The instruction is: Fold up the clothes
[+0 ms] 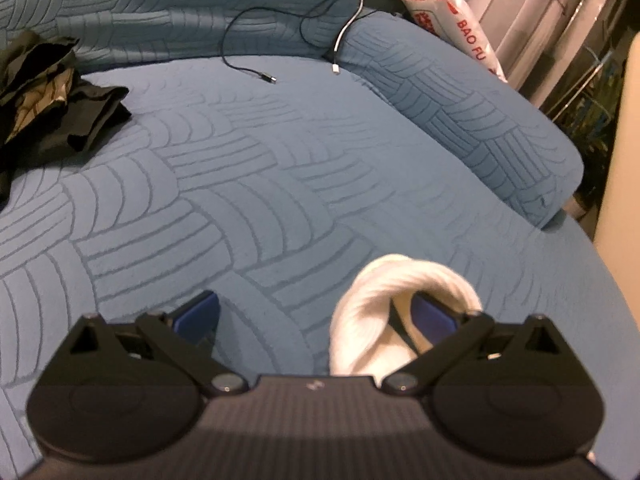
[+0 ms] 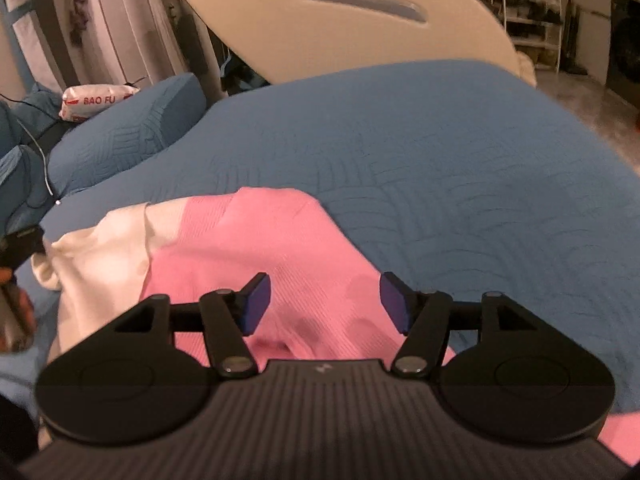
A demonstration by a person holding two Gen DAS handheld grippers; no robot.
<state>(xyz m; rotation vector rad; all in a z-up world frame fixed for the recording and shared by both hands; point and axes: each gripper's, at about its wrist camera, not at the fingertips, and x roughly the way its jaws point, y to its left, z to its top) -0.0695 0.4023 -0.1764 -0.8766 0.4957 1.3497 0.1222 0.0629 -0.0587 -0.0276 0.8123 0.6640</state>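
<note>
Beneath the right hand-held gripper [image 2: 324, 304] — jaws spread — lies the pink garment [image 2: 280, 248].

From the left wrist view I see a broad stretch of blue quilted bed [image 1: 248, 168] lying open ahead of my left hand-held gripper [image 1: 316, 316], whose fingers stand spread. A white cuff [image 1: 360, 320] drapes over its right finger. Far left, a heap of dark clothes [image 1: 52, 96] blocks that corner. At the back, a black cable [image 1: 256, 68] and a white cable [image 1: 340, 48] trail onto the bed, and a bolster [image 1: 460, 112] walls the right side. Under my right hand-held gripper [image 2: 324, 304] lies the pink garment [image 2: 280, 248]; beyond it the quilt runs free to the beige footboard [image 2: 340, 28].
</note>
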